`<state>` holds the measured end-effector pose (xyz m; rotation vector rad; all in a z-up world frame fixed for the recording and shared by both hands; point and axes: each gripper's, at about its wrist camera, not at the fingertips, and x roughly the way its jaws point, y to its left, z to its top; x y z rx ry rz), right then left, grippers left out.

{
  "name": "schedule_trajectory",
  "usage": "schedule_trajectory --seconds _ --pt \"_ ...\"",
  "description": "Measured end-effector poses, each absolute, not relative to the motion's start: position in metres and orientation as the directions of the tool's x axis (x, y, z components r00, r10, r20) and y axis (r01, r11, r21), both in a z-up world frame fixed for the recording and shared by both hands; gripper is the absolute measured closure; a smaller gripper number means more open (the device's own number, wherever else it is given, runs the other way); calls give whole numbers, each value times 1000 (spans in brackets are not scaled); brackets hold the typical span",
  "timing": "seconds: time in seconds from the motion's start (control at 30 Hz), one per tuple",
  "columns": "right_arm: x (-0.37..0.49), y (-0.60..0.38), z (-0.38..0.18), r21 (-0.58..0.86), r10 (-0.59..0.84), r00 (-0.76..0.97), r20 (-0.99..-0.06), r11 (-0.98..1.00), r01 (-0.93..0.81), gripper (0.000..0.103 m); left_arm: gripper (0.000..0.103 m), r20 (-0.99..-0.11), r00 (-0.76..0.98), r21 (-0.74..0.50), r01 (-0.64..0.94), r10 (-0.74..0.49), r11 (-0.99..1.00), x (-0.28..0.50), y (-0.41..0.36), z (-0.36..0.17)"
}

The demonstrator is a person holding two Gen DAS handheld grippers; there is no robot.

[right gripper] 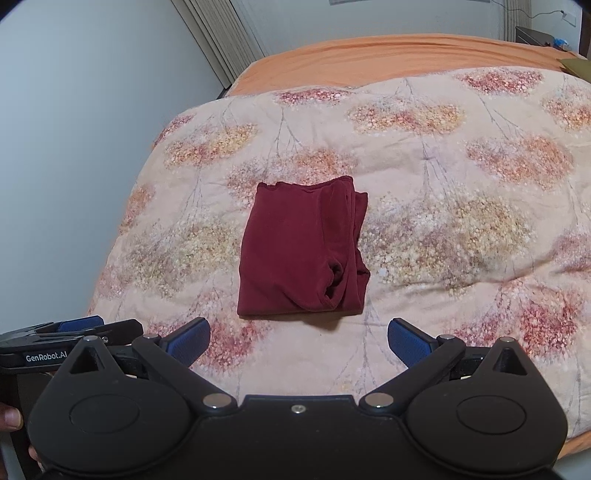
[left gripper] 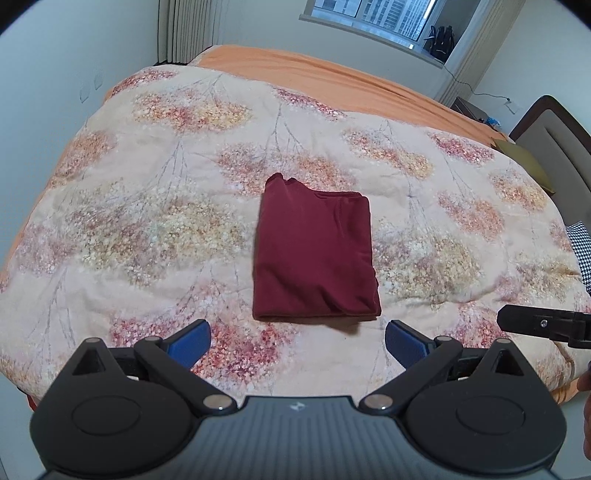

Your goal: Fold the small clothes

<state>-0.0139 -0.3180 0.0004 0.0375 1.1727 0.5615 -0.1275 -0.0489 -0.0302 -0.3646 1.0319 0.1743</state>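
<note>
A dark red garment (left gripper: pixel 316 251) lies folded into a compact rectangle on the floral quilt (left gripper: pixel 147 221). It also shows in the right wrist view (right gripper: pixel 301 251), with layered folded edges along its right side. My left gripper (left gripper: pixel 297 341) is open and empty, held just short of the garment's near edge. My right gripper (right gripper: pixel 299 341) is open and empty too, also just short of the near edge. The right gripper's side shows at the right edge of the left wrist view (left gripper: pixel 546 325). The left gripper's side shows at the left of the right wrist view (right gripper: pixel 74 332).
The quilt (right gripper: pixel 461 184) covers a bed with an orange sheet (left gripper: pixel 332 74) at the far end. A headboard (left gripper: pixel 554 147) and an olive pillow (left gripper: pixel 524 158) are on the right. A wall (right gripper: pixel 74 147) lies left of the bed, and a window (left gripper: pixel 373 14) beyond it.
</note>
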Motion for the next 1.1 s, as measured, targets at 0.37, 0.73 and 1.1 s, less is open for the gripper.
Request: schedule_trajectory --seconds 0.37,0.73,1.1 --pt "-11 -310 3 308 439 274 -856 857 -413 1 1 -855 518 -225 -304 -38 926 -124 -43 -30" --pt "-6 -302 1 308 439 269 -857 856 -416 1 1 -854 519 -237 -308 -46 921 -118 -33 -32" --pt "-3 -300 -2 308 438 265 -859 855 -417 1 1 -845 532 -251 -310 -51 917 -113 -24 -31"
